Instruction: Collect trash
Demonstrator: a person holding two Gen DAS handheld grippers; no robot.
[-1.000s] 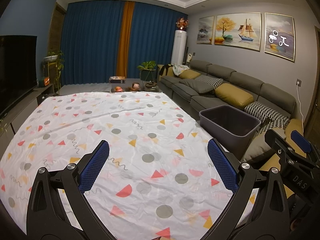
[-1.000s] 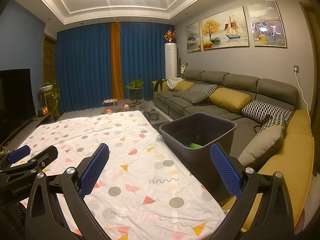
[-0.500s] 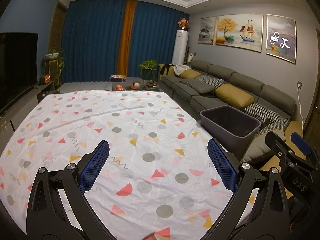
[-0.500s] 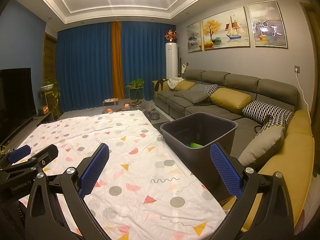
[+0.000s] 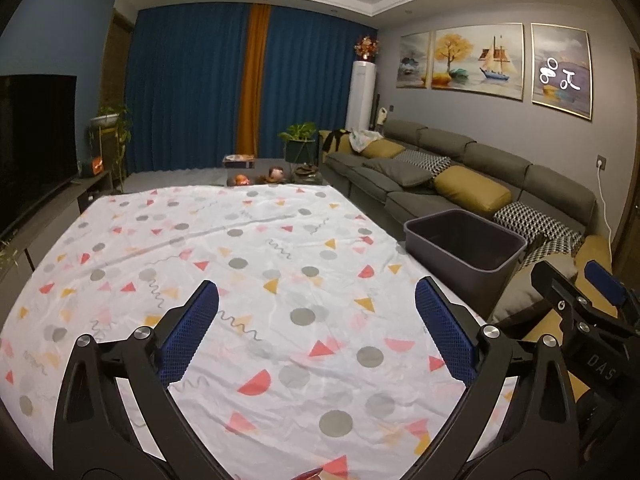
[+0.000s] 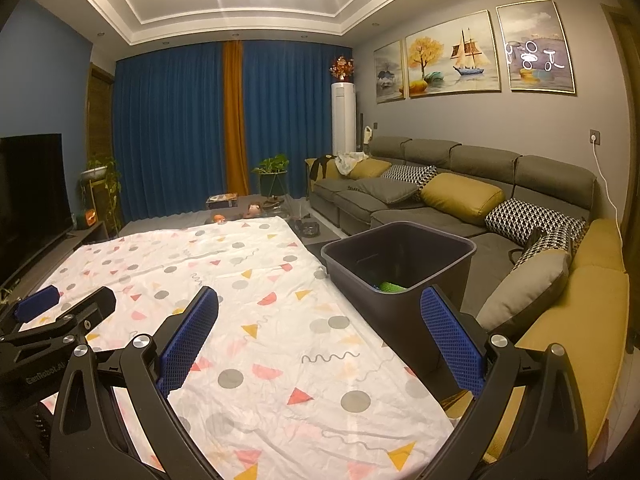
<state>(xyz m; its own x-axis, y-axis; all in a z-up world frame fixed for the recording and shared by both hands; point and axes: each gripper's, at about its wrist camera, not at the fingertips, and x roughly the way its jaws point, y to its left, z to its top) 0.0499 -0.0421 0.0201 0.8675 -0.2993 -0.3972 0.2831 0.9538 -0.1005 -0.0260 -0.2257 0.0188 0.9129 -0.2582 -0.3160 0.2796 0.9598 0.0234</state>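
A dark grey bin [image 6: 400, 276] stands beside the table's right edge, with something green [image 6: 390, 287] lying inside it. From the left wrist view the same bin [image 5: 464, 248] shows only its dark inside. My left gripper [image 5: 316, 336] hovers open over the patterned tablecloth [image 5: 240, 264], nothing between its blue pads. My right gripper [image 6: 320, 344] is open too, above the cloth's right part [image 6: 248, 280] and just short of the bin. A small red thing [image 5: 308, 474] peeks in at the bottom edge of the left wrist view; what it is cannot be told.
A long grey sofa [image 6: 460, 200] with yellow and patterned cushions runs along the right wall behind the bin. A low table with small objects [image 5: 272, 176] and a potted plant [image 5: 300, 144] stand beyond the cloth. A dark TV [image 5: 32, 144] sits at the left.
Both grippers have stayed open with only a slight drift of view; a small red thing has come into sight at the bottom edge of the left wrist view.
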